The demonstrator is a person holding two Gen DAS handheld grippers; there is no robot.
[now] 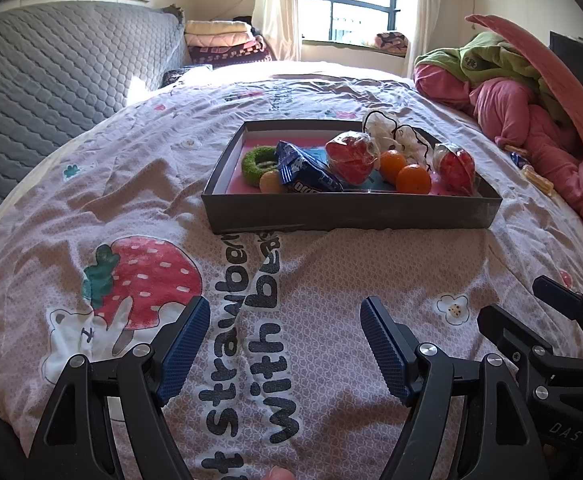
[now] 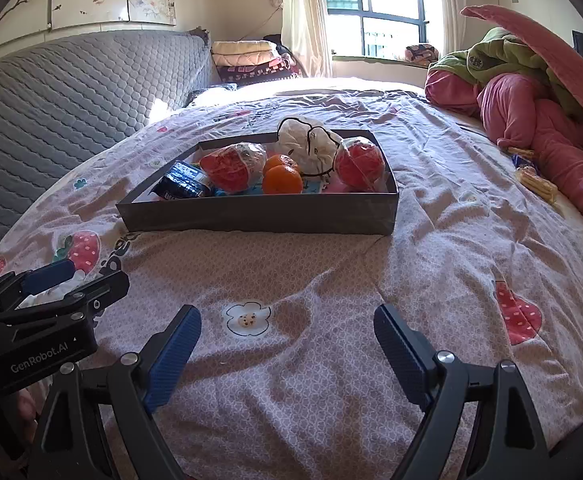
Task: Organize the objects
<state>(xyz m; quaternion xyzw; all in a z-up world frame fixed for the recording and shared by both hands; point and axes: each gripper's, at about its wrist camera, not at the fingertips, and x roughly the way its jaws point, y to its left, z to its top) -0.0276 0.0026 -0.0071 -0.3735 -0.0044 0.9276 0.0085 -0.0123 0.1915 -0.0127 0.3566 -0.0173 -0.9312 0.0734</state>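
Sunlit from a curtained window (image 1: pixel 347 0) at the far end, a bedroom is shown with a bed (image 1: pixel 139 184) spread with a pink quilt printed with strawberries and lettering, on which everything is laid. A grey quilted headboard (image 1: pixel 51 64) is seen at the left, and a heap of pink and green bedding (image 1: pixel 507 92) is piled at the right. A shallow dark box (image 1: pixel 351 210) is set on the quilt ahead of both grippers, well apart from them. Inside it are held a green ring (image 1: pixel 256 159) at the left end, a blue snack packet (image 1: pixel 303 170) beside it, a small yellow ball (image 1: pixel 270 182) just below the ring, two wrapped red items (image 1: pixel 349 158) (image 1: pixel 455 168), two oranges (image 1: pixel 411 178) between them, and a white cloth pouch (image 1: pixel 395 136) with a black cord at the back. Further small snack packets (image 2: pixel 533 178) are seen lying on the quilt beside the pink bedding, outside the box. The left gripper (image 1: pixel 285 344) is held low over the printed lettering, its jaws spread wide with nothing between them. The right gripper (image 2: pixel 287 350) is held alongside over a flower print (image 2: pixel 246 318), its jaws likewise spread wide and empty. Each gripper is caught at the edge of the other's view.
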